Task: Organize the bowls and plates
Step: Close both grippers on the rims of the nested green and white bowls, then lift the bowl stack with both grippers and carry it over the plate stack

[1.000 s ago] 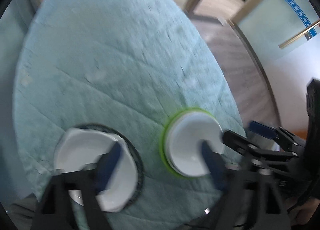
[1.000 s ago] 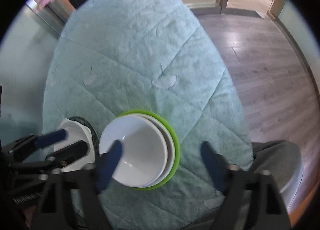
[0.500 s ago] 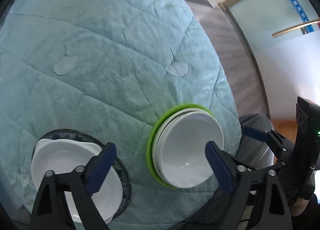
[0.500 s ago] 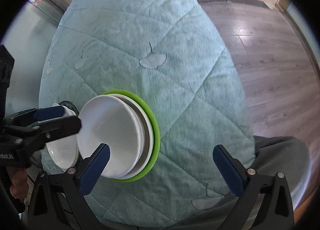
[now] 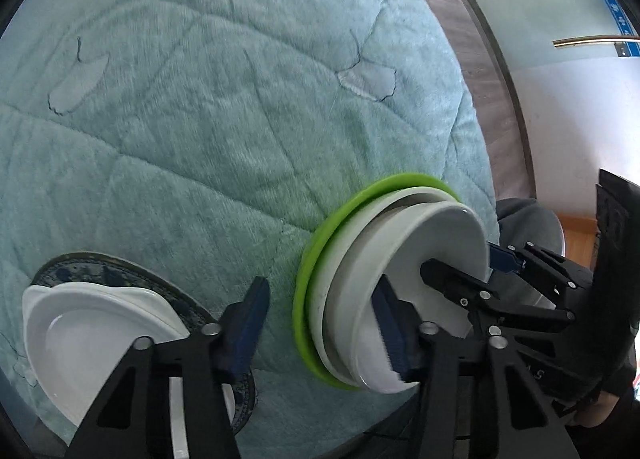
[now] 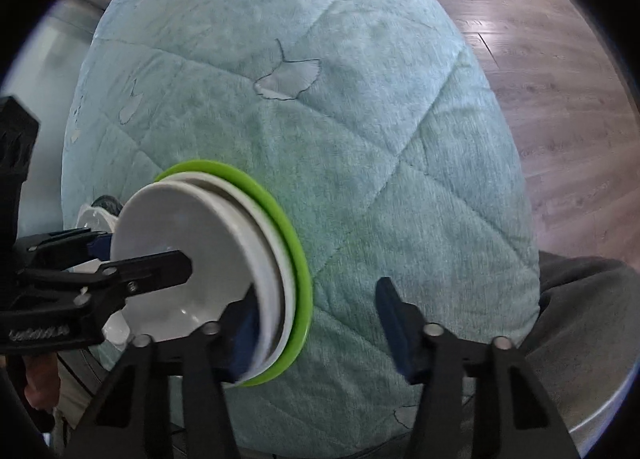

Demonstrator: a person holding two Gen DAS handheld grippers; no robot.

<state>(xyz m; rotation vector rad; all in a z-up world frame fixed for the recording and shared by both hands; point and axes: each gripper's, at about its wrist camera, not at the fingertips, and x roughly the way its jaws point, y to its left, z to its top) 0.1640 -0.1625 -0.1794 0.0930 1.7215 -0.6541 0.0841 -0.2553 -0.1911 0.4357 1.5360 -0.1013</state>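
Left gripper (image 5: 320, 323): jaws closing, straddling the near-left rim of the stack; 1 blue finger (image 5: 390, 329) sits inside the top bowl, the other hangs over bare cloth, and a firm pinch cannot be told.
Right gripper (image 6: 320, 323): jaws closing astride the stack's right rim; 1 blue finger (image 6: 244, 333) is inside the bowl, the other over bare cloth.
Top bowl (image 5: 432, 255): white, nested in another white dish on a green plate (image 5: 320, 259) (3 layers show), close to the near edge of the table.
Second stack: a white scalloped dish (image 5: 92, 331) on a dark patterned plate (image 5: 92, 265), left of the green stack, apart from it.
Open room: the quilt lies bare beyond both stacks and to the right of the green plate.
Surface: a teal quilted cloth (image 6: 360, 119) with stitched leaf patches over a rounded table.
Room: wood floor (image 6: 552, 71) on the right; a frosted glass door with a bar handle (image 5: 560, 19).
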